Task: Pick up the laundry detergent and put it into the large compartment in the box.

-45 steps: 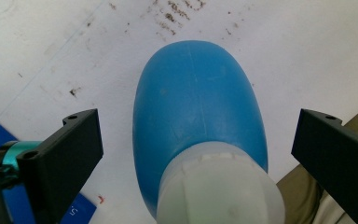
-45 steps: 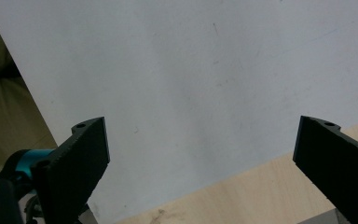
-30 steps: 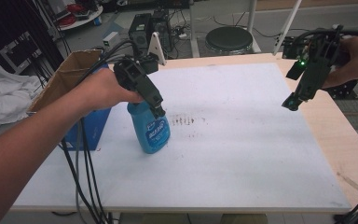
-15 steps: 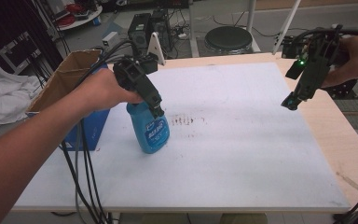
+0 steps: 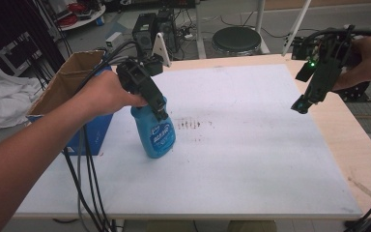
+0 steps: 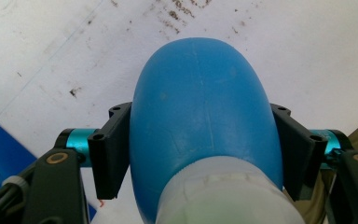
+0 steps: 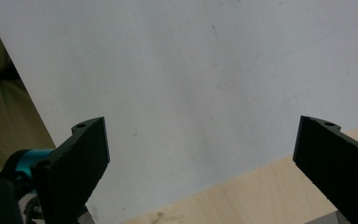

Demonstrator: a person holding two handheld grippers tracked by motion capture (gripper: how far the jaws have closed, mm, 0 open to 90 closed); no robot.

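**Bottle left of centre, box off the left edge**

On the table (image 5: pixel 251 159), seen from above, the bottle (image 5: pixel 157 133) stands at about 9 o'clock from the middle of the mat, with the left gripper (image 5: pixel 160 112) on it from the 10 o'clock side. The smudge marks (image 5: pixel 193 124) lie just at its 3 o'clock. The cardboard box (image 5: pixel 72 92) sits beyond the table's left edge, at the bottle's 9 o'clock. The right gripper (image 5: pixel 299 105) hangs over the table's right edge, at 2 o'clock. The stool (image 5: pixel 236 41) stands behind the table at 12 o'clock.
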